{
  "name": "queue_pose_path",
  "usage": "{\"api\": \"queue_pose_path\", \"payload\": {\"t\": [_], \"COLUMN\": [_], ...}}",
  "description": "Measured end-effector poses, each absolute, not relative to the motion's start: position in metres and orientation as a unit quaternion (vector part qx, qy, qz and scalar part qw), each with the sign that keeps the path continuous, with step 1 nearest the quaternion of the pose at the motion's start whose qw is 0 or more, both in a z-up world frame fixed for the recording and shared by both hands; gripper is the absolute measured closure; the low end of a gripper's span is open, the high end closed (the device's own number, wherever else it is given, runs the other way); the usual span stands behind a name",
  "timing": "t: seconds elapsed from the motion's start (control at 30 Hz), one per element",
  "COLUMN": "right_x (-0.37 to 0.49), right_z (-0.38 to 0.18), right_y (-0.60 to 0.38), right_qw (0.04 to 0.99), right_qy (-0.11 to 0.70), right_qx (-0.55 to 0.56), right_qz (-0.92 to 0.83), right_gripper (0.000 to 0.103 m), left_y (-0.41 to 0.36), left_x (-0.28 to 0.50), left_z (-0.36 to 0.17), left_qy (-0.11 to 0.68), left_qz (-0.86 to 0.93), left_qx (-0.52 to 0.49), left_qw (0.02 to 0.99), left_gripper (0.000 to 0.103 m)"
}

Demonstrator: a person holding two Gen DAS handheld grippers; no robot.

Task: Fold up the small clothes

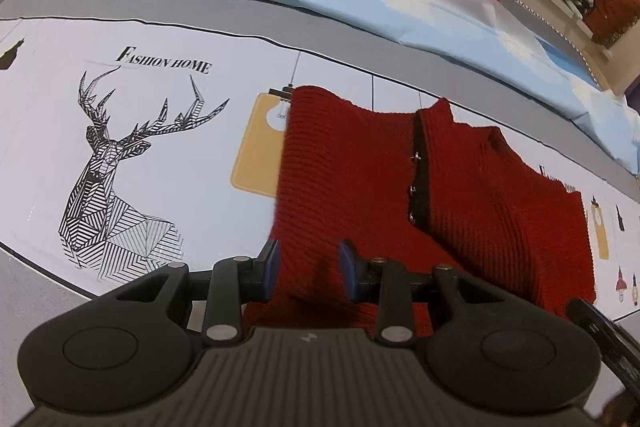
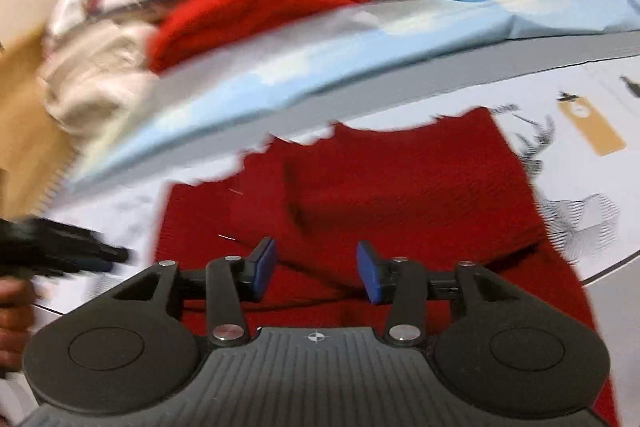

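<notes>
Ribbed dark red knit garment (image 1: pixel 360 179) lies flat on the printed white bedsheet (image 1: pixel 168 155), its black buttoned placket running away from the left gripper (image 1: pixel 308 269), whose blue pads pinch its near hem. Right gripper (image 2: pixel 316 273) hangs above it, jaws apart, empty.

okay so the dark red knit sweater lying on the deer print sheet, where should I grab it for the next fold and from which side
A judgement: take the dark red knit sweater at its free outer edge, beside the lamp print. That edge lies flat on the printed sheet with bare sheet next to it, so the fingers can come in low from that side and pinch a single layer.
</notes>
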State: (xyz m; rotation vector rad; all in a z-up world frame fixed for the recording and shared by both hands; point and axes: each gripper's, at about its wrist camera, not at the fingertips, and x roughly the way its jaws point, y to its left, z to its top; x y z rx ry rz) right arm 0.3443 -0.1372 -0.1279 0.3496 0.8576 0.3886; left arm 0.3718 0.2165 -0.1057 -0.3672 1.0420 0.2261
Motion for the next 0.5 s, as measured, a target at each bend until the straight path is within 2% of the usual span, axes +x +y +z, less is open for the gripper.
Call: {"api": "queue_pose_path", "payload": {"t": [0.13,0.23,0.5], "right_x": [0.372,0.383,0.415], "right_z": [-0.151,-0.157,-0.153], "right_y": [-0.117,-0.099,-0.018], "right_qw": [0.872,0.876,0.869], "right_qy": [0.417,0.404,0.378], "right_qx": [0.157,0.161,0.162], "right_qz": [0.202,0.209,0.277], "right_gripper": [0.052,0.042,0.04], "left_y": [0.216,0.224,0.251], "left_x": [0.373,0.373,0.37], "left_z": [-0.108,-0.105,-0.091], "left_qy": [0.496,0.493,0.474], "left_qz": [0.111,0.119,0.142], "left_qx": [-0.173,-0.175,-0.198], "left_qw": [0.844,0.844,0.846], "left_gripper": [0.067,0.067,0.067]}}
